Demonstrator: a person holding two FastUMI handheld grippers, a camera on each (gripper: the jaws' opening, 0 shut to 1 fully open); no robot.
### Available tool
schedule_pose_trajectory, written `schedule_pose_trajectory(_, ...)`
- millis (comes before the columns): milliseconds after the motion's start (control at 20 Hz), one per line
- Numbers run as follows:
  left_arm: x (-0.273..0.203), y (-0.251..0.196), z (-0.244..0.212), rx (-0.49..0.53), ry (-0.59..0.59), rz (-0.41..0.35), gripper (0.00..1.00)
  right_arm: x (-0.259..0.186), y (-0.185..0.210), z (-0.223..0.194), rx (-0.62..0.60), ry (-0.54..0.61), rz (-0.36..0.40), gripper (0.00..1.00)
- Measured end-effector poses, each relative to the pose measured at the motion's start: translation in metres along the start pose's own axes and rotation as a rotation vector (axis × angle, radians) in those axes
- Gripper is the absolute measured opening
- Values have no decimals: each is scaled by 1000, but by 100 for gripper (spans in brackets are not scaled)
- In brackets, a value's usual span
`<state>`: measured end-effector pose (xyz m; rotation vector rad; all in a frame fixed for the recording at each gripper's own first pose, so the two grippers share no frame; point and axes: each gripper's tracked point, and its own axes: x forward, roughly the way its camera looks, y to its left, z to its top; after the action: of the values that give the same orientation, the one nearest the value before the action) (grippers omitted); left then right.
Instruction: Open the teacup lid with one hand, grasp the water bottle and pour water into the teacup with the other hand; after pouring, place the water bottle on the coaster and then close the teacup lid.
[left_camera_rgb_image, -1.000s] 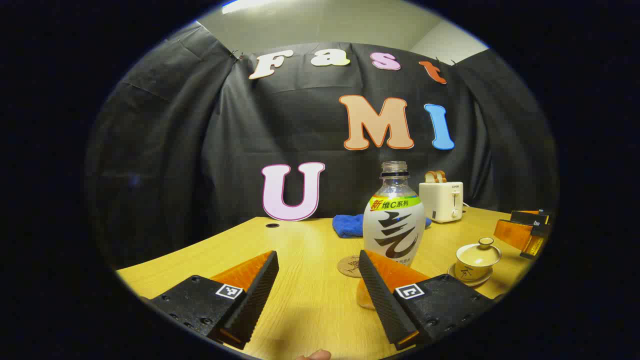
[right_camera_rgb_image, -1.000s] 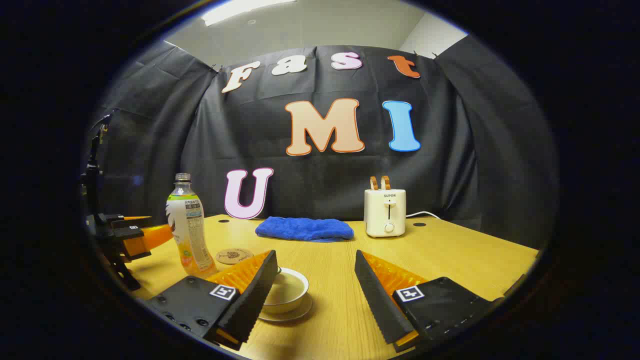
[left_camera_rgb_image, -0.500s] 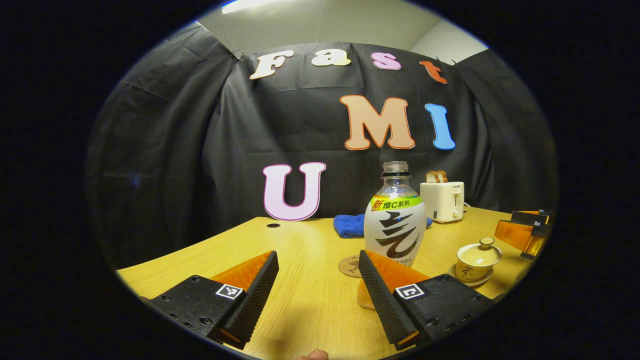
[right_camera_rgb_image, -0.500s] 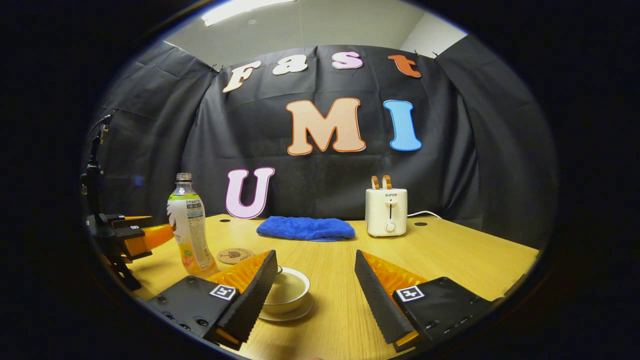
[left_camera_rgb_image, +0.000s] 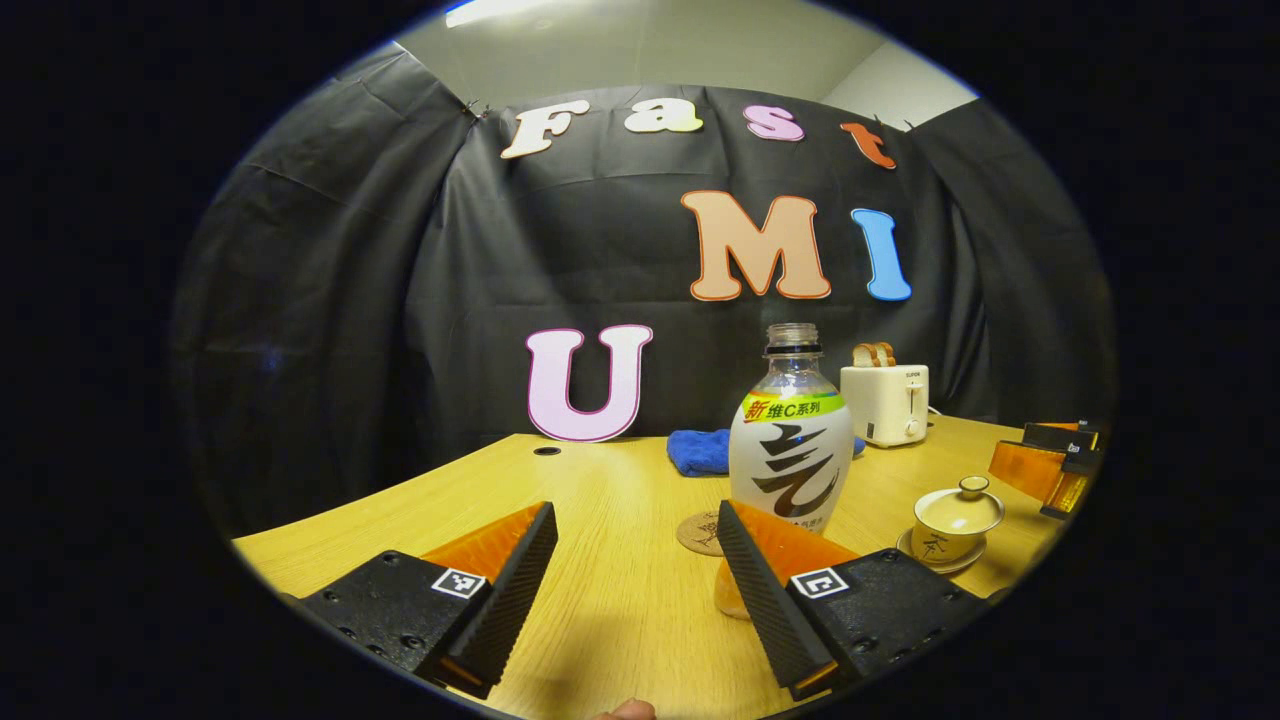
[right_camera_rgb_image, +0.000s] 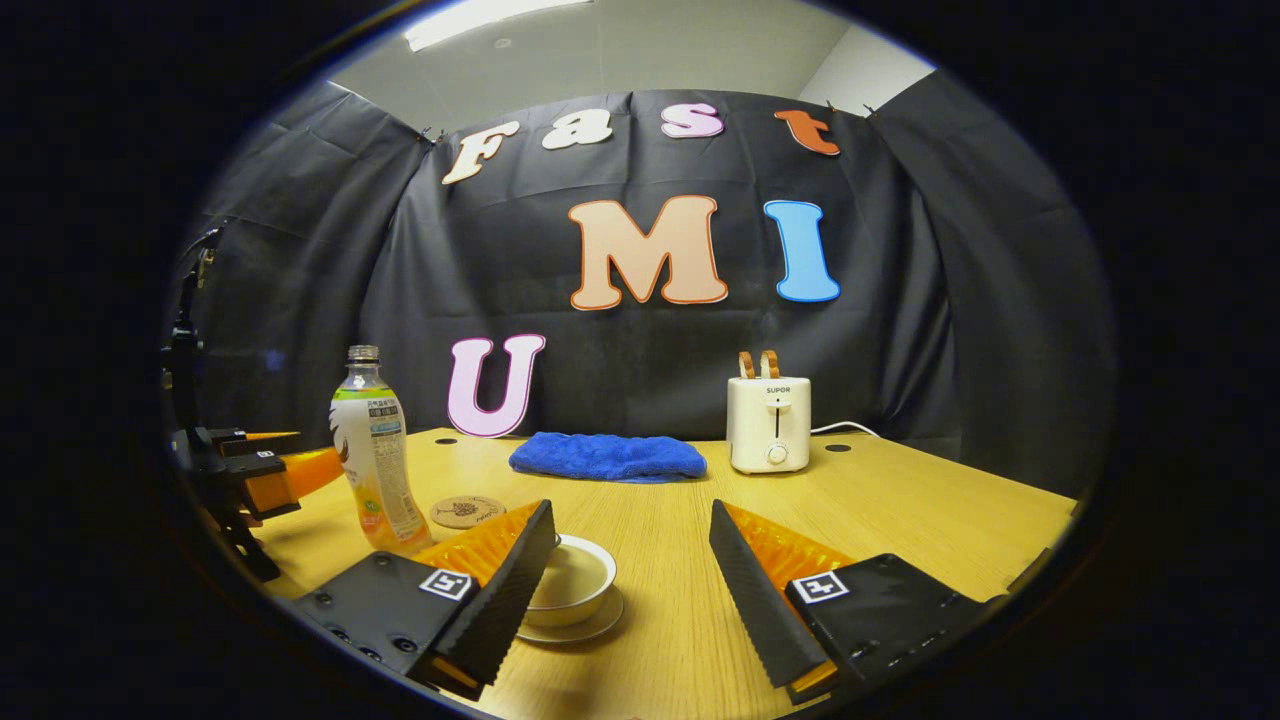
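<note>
While both grippers (left_camera_rgb_image: 635, 560) (right_camera_rgb_image: 630, 560) gape empty, bottle (left_camera_rgb_image: 790, 440) upright, uncapped mouth up, beside coaster (left_camera_rgb_image: 698, 533), lidded teacup (left_camera_rgb_image: 955, 515) on saucer (right_camera_rgb_image: 580, 628).

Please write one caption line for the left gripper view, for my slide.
Open left tongs face an uncapped water bottle beside a coaster, with the lidded teacup farther right.

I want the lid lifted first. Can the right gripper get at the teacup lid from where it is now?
Probably yes. The right gripper is open, and the lidded teacup sits just beyond its left finger with bare table around. It needs a small shift left; the water bottle stands farther left, apart.
</note>
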<state>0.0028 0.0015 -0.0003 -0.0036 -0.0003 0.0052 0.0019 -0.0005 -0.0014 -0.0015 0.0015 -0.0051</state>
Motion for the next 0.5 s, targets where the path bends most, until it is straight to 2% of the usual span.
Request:
schedule_pose_trajectory(350,0,2,1,-2,0,0,94,0,0,0,0,-1,3,94)
schedule_pose_trajectory(400,0,2,0,-2,1,0,94,0,3,0,0,-2,11,99)
schedule_pose_trajectory(450,0,2,1,-2,0,0,95,0,6,1,1,-2,28,94)
schedule_pose_trajectory(500,0,2,0,-1,0,0,95,2,9,-2,1,3,41,94)
